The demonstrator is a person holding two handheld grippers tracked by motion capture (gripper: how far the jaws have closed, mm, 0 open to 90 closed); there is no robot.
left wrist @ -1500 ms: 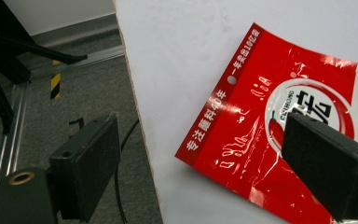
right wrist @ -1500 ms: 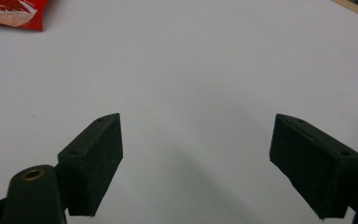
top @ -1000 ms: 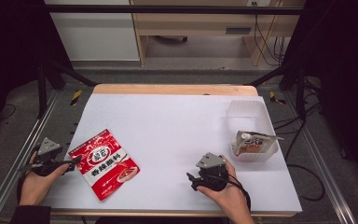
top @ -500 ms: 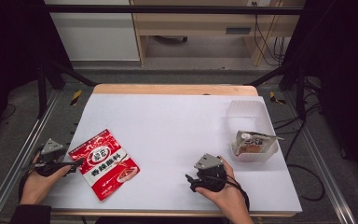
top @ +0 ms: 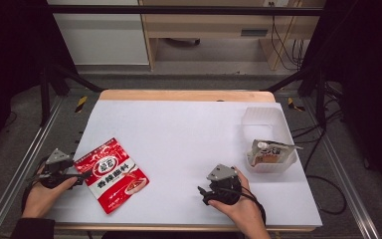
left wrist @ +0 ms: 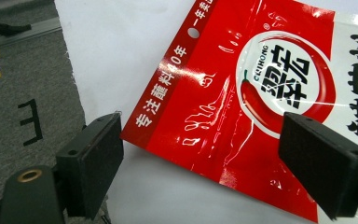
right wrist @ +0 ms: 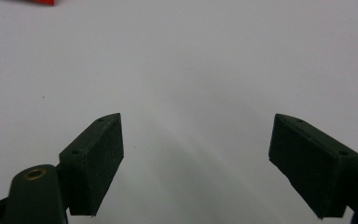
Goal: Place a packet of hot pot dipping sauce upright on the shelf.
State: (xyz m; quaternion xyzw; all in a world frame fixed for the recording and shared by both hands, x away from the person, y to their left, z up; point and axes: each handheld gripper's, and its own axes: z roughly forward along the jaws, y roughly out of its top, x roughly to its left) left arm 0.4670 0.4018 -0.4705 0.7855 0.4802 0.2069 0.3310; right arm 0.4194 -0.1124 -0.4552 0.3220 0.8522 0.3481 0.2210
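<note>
White matte table (top: 189, 134) with a wooden far edge, grey carpet and metal rails around it. One glossy red pouch (top: 111, 174) lies flat at 8 o'clock on the table, rectangular, crinkled foil, a white round logo with a chili, white lettering, a small hang hole near its top edge. Left gripper (top: 79, 175) sits at the pouch's 9 o'clock edge, released, its black square pads (left wrist: 95, 158) spread on either side of the pouch corner, not pressing it. Right gripper (top: 204, 191) at 5 o'clock, released, nothing between the jaws, over bare table. One clear plastic tub (top: 263, 115) at 3 o'clock holds one small packet (top: 268, 152). Two grippers, two hands.
</note>
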